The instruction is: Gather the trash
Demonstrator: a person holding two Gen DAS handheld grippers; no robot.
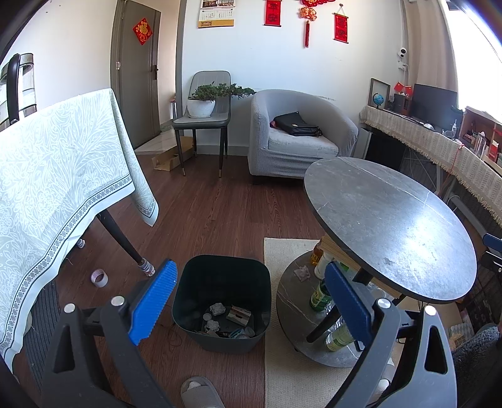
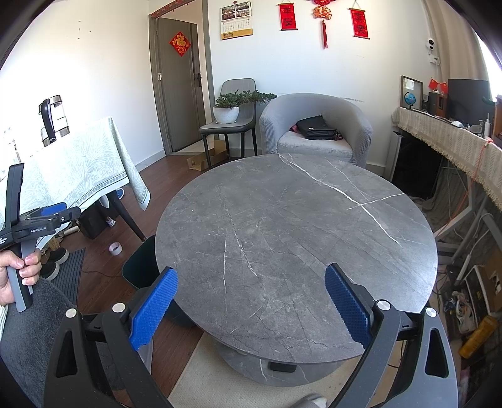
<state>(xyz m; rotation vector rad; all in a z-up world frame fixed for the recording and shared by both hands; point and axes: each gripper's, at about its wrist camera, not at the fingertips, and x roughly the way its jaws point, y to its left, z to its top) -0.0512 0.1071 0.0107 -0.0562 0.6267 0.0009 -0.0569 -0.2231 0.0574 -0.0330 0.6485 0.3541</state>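
Dark green plastic formed the trash bin [image 1: 221, 301], which stood on the wood floor [image 1: 204, 213] between the cloth-covered table [image 1: 56, 175] and the round grey stone coffee table [image 1: 392, 226]. Inside it lay crumpled grey paper wads [image 1: 217, 308], a small torn carton [image 1: 239, 314] and other scraps too small to tell apart. The left gripper [image 1: 248, 301] hung above the bin with its blue pads [image 1: 153, 301] spread wide and nothing between them. On the coffee table's lower shelf [image 1: 291, 295] stood several bottles [image 1: 318, 295] with green and yellow labels, their print unreadable, beside a crumpled wad [image 1: 302, 272]. A roll of tape [image 1: 99, 278] lay on the floor near the table leg.

From the right wrist, the right gripper [image 2: 251, 304] hovered over the near edge of the coffee table top [image 2: 295, 238], jaws likewise wide apart and holding nothing. Only part of the bin's rim [image 2: 138, 266] showed past the tabletop. At the left edge a hand [image 2: 15, 276] gripped the other tool's handle [image 2: 22, 282], whose body carried the words "GenRobot.AI". Red wall scrolls [image 2: 287, 16] bore characters too blurred to read.
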